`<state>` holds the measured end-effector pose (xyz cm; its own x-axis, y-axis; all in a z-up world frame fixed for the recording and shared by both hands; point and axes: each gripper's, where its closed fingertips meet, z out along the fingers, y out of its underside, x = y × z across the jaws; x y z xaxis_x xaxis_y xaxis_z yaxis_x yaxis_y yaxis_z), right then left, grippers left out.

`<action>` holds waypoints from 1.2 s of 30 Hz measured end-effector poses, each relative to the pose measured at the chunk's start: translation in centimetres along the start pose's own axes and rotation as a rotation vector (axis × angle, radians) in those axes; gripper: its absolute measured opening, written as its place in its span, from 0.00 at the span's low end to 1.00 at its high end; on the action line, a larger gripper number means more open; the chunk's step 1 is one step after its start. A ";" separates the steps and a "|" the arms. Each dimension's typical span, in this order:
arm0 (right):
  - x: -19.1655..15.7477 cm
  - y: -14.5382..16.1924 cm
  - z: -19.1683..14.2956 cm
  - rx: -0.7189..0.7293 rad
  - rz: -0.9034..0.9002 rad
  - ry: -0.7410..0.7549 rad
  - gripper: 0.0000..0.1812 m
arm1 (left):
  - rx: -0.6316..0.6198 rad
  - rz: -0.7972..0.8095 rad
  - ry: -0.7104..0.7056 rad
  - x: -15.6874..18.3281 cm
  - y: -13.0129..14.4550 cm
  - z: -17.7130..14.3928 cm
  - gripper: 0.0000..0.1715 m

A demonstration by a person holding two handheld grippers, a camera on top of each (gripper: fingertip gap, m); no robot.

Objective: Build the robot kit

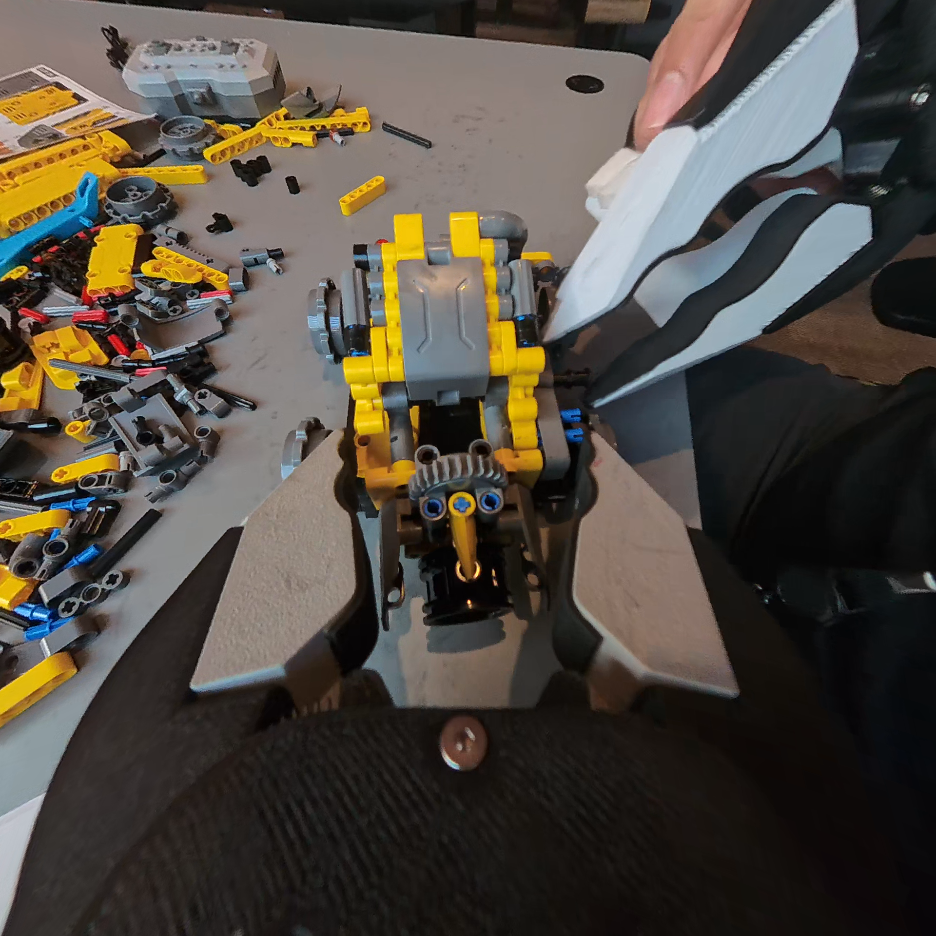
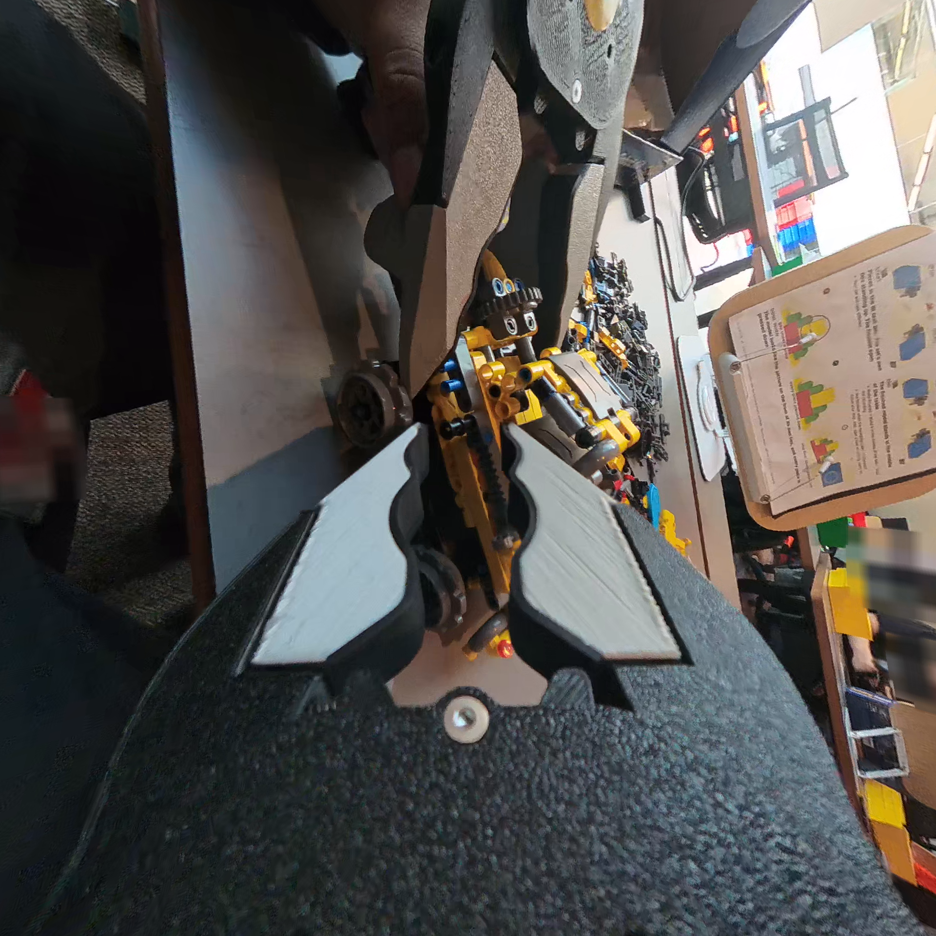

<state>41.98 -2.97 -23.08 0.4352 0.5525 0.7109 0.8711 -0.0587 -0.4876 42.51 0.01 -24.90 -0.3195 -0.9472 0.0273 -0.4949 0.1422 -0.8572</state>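
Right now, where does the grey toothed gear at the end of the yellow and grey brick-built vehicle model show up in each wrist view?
Left wrist view: the grey toothed gear sits centre frame, between the left gripper's fingers, on the model's near end.
Right wrist view: the gear is upper centre, at the model's far end, beside the left gripper's dark fingers.
Shared landmark: the model's smooth grey curved hood panel.

Left tool clamped around yellow-grey brick model; right tool touching its side.

Model yellow w/ grey; table grey; loose beam yellow.
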 end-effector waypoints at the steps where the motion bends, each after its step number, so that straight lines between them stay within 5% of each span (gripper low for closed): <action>1: -0.2 0.0 0.0 0.004 0.001 -0.013 0.15 | 0.000 0.002 0.000 0.0 0.0 0.0 0.50; 5: -0.4 -0.1 0.2 0.004 -0.043 0.003 0.06 | 0.001 -0.004 0.006 0.0 0.0 0.1 0.50; 36: -0.2 0.3 -0.1 -0.014 -0.096 0.140 0.05 | 0.002 -0.006 0.001 -0.1 -0.2 0.3 0.50</action>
<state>42.21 -3.17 -23.32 0.3765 0.4346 0.8181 0.9129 -0.0237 -0.4076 42.85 -0.05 -24.89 -0.3169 -0.9479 0.0330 -0.4949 0.1356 -0.8583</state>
